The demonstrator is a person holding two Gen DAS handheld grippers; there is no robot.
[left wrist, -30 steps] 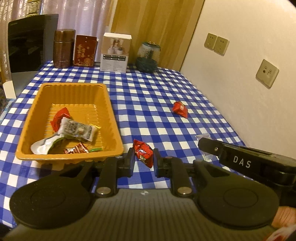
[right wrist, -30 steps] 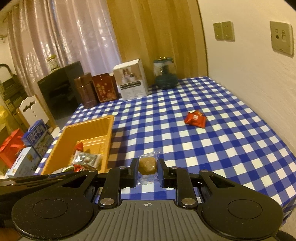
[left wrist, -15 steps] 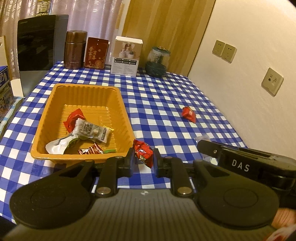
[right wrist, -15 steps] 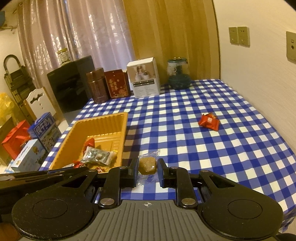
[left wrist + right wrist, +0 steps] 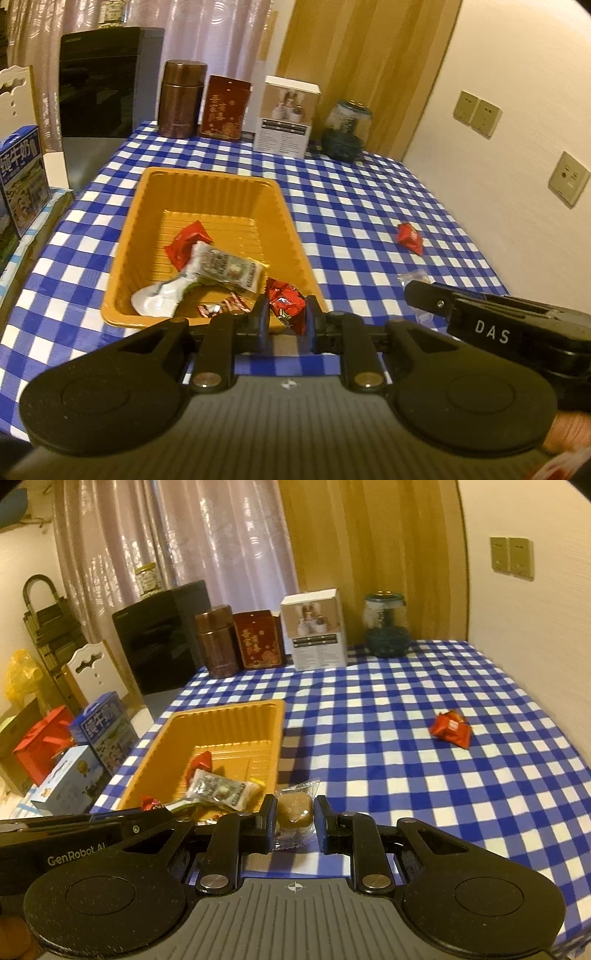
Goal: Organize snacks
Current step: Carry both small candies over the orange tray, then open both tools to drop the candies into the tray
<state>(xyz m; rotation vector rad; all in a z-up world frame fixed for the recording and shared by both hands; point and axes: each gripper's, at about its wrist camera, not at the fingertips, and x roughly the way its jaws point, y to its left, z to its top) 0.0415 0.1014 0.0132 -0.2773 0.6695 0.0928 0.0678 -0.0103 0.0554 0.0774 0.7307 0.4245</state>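
Bench (image 5: 362, 206): covered in blue-and-white check cloth; carries tray, boxes and jars.
Orange tray (image 5: 207, 192): on the bench's left part, holding several wrapped snacks (image 5: 221, 264).
Left gripper (image 5: 284, 314): jaws pinching a red packet (image 5: 286, 302), poised at the tray's near right corner.
Right gripper (image 5: 294, 814): jaws clamped on a clear-wrapped brown sweet (image 5: 293, 806), just beside the tray's near right corner, above the cloth.
White box (image 5: 286, 114): upright at the far edge, between red tin (image 5: 223, 107) and glass jar (image 5: 345, 129).
Loose red snack (image 5: 451, 726): lying alone on the cloth, well apart from the tray, toward the wall.
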